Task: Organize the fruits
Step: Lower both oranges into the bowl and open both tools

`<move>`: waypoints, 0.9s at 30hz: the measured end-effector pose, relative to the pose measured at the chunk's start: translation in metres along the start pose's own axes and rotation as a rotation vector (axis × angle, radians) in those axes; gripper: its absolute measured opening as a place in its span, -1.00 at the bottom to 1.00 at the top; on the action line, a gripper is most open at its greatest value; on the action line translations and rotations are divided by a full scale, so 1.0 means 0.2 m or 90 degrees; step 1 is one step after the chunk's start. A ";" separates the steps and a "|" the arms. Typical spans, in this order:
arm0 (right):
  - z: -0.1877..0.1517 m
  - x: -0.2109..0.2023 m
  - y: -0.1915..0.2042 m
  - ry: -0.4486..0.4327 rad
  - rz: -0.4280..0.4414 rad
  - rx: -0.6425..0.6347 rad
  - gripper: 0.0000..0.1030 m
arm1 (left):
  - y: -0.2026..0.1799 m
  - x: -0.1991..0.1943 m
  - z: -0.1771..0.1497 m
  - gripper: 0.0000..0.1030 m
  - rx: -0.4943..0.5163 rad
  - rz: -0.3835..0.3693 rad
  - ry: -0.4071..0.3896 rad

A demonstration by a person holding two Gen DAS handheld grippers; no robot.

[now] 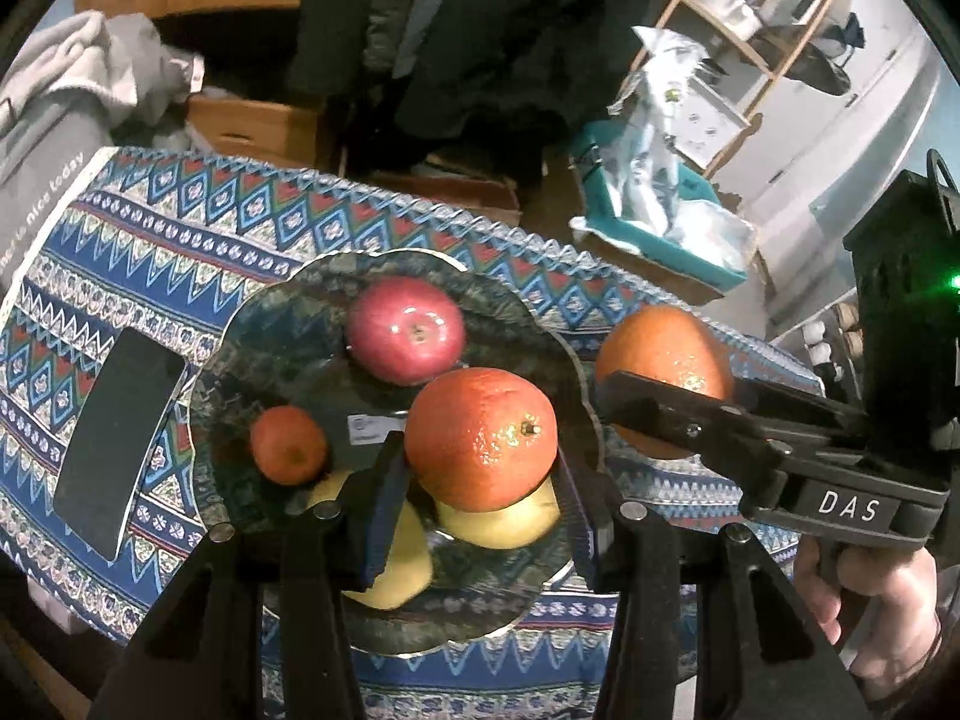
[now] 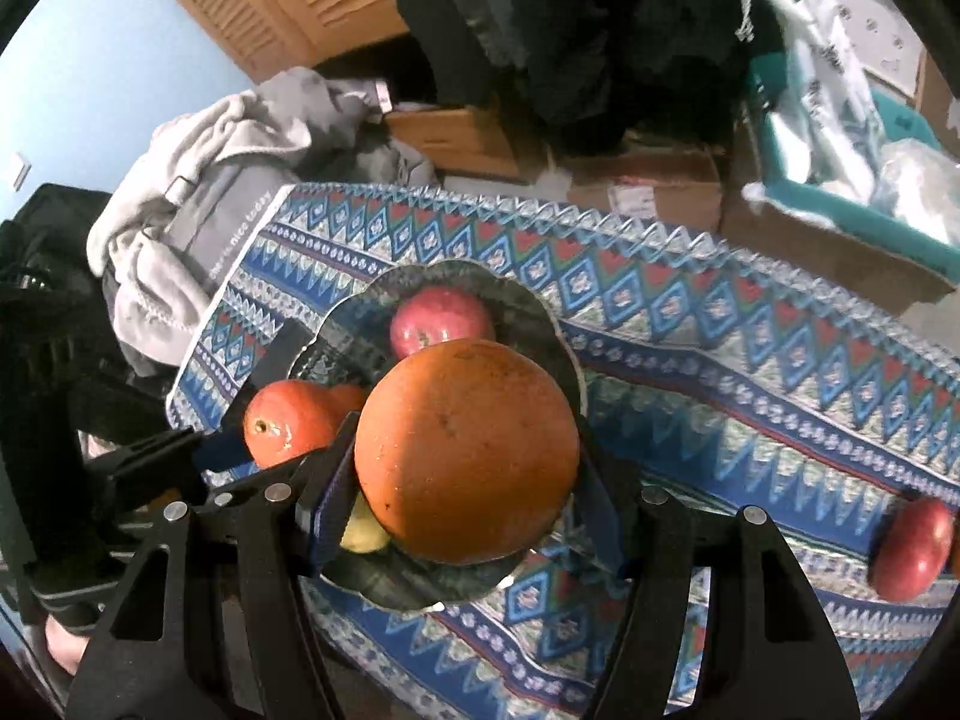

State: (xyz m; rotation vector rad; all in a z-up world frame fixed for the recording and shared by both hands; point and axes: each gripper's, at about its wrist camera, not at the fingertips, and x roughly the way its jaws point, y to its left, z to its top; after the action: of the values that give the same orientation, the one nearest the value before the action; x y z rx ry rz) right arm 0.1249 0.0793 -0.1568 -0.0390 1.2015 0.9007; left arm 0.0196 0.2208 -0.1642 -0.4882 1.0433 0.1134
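A low table draped in a blue, red and white zigzag-patterned cloth [image 1: 198, 240] fills the middle of the room. On it sits a dark, scallop-edged glass plate [image 1: 264, 324]. It carries a red apple [image 1: 407, 330], a small tangerine [image 1: 289, 445] and yellow fruit [image 1: 504, 519] lower down.

The left gripper [image 1: 480, 480] is clamped on a big, glossy orange [image 1: 480, 438], with a pad pressed on each flank. It hangs directly over the plate, above the yellow fruit, so its way down looks short and near vertical.

The right gripper [image 2: 465, 480] clasps a second large, duller orange [image 2: 465, 450]. Seen from the left wrist, this one hangs just off the plate's right rim, over the cloth. It would have to travel leftward across the rim, so the left hand looks better placed.

A spare red apple [image 2: 915, 549] lies well apart on the cloth, to the right. A dark phone [image 1: 117, 444] lies left of the plate.
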 end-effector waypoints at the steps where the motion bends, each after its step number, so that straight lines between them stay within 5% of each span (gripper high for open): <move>1: 0.00 0.02 0.00 0.004 0.001 0.004 0.27 | 0.01 0.01 0.00 -0.06 -0.002 0.005 0.003; 16: -0.02 0.28 -0.03 0.068 0.010 0.044 0.28 | 0.22 0.17 -0.05 -0.06 -0.072 0.029 0.056; 27: -0.02 0.26 -0.04 0.061 0.025 0.068 0.33 | 0.18 0.17 -0.04 0.00 -0.054 0.034 0.051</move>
State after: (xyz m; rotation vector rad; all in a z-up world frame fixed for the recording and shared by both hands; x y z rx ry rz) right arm 0.1302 0.1021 -0.2030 0.0271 1.3417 0.8752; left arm 0.0186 0.2435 -0.2083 -0.5458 1.1340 0.1874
